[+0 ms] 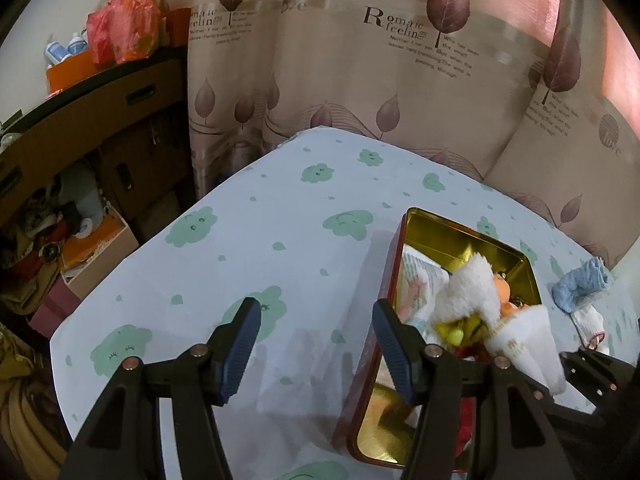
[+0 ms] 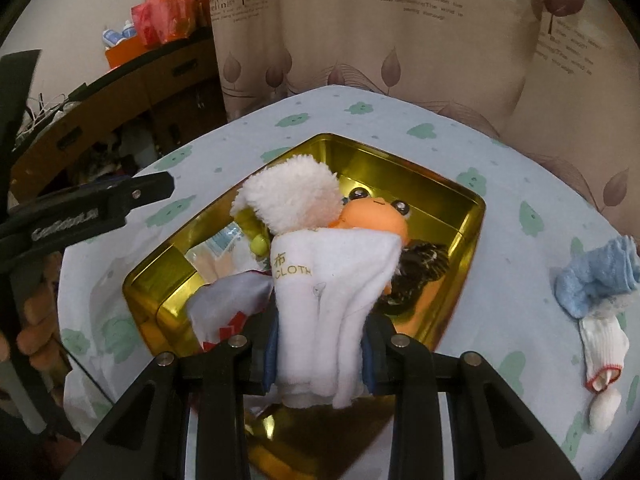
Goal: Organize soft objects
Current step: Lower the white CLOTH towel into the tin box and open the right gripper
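A gold-lined tin box (image 2: pixel 472 216) with a red outside (image 1: pixel 362 392) lies on the table. Inside it are a fluffy white plush (image 2: pixel 296 196), an orange toy with bead eyes (image 2: pixel 376 216), a dark fuzzy item (image 2: pixel 420 268) and folded cloths (image 2: pixel 228 296). My right gripper (image 2: pixel 320 352) is shut on a folded white cloth marked CLOTH (image 2: pixel 336 292), held over the box; the same cloth (image 1: pixel 524 340) shows in the left wrist view. My left gripper (image 1: pixel 316 344) stands open over the tablecloth by the box's left wall, nothing between its fingers.
A light blue sock (image 2: pixel 596 276) and a white sock with red trim (image 2: pixel 604 348) lie right of the box. The tablecloth (image 1: pixel 256 220) carries green cloud prints. A patterned curtain (image 1: pixel 360 60) hangs behind. Cardboard boxes (image 1: pixel 80 132) and clutter stand at the left.
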`<state>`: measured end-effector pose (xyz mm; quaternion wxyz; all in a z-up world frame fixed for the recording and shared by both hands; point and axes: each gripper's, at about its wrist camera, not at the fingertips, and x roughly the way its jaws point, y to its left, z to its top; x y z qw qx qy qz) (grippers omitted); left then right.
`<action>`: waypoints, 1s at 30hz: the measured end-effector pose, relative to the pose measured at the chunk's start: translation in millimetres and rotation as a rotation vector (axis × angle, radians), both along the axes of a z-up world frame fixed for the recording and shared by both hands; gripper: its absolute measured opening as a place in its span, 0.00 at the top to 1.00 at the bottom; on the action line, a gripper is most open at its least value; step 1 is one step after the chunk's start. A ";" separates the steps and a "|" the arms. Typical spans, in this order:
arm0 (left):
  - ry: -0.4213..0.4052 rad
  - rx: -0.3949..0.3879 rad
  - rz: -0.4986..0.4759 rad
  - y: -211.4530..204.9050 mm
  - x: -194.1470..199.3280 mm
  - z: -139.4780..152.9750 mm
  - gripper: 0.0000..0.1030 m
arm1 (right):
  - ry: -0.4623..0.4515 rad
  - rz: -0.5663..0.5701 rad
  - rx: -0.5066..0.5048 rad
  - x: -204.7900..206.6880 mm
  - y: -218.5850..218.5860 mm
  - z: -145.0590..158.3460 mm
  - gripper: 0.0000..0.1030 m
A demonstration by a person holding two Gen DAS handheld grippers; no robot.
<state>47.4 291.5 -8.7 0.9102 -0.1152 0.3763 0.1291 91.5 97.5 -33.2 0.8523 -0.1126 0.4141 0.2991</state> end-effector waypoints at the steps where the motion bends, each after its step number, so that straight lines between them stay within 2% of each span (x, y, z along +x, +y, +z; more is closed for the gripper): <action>1: -0.001 -0.001 0.000 0.1 -0.2 0.2 0.42 | 0.002 -0.003 0.002 2.8 3.1 -1.0 0.72; 7: -0.001 -0.006 -0.001 -0.4 0.0 -0.5 0.42 | 0.001 -0.015 0.005 9.7 6.0 -6.9 0.69; 9: -0.001 -0.004 -0.004 -1.5 0.0 -0.6 0.42 | 0.006 -0.014 0.010 9.6 4.8 -7.9 0.64; 11: -0.001 -0.003 -0.006 -2.1 -0.2 -0.7 0.42 | 0.004 -0.020 0.008 8.8 3.2 -8.5 0.53; 12: -0.001 -0.002 -0.006 -2.4 0.0 -0.7 0.42 | 0.005 -0.020 0.013 8.2 2.9 -8.0 0.53; 14: -0.001 0.000 -0.008 -2.4 -0.2 -0.9 0.42 | 0.008 -0.016 0.029 6.7 0.8 -5.6 0.41; 16: -0.003 0.001 -0.006 -2.2 -0.4 -0.8 0.42 | 0.005 -0.014 0.039 2.9 -2.6 -0.5 0.35; 24: -0.011 0.008 -0.004 -3.6 -0.8 -0.1 0.42 | -0.037 -0.032 0.082 -12.7 -31.0 25.3 0.34; 30: -0.014 0.014 -0.008 -4.4 -1.0 0.3 0.42 | -0.074 -0.123 0.067 -12.6 -84.4 33.3 0.34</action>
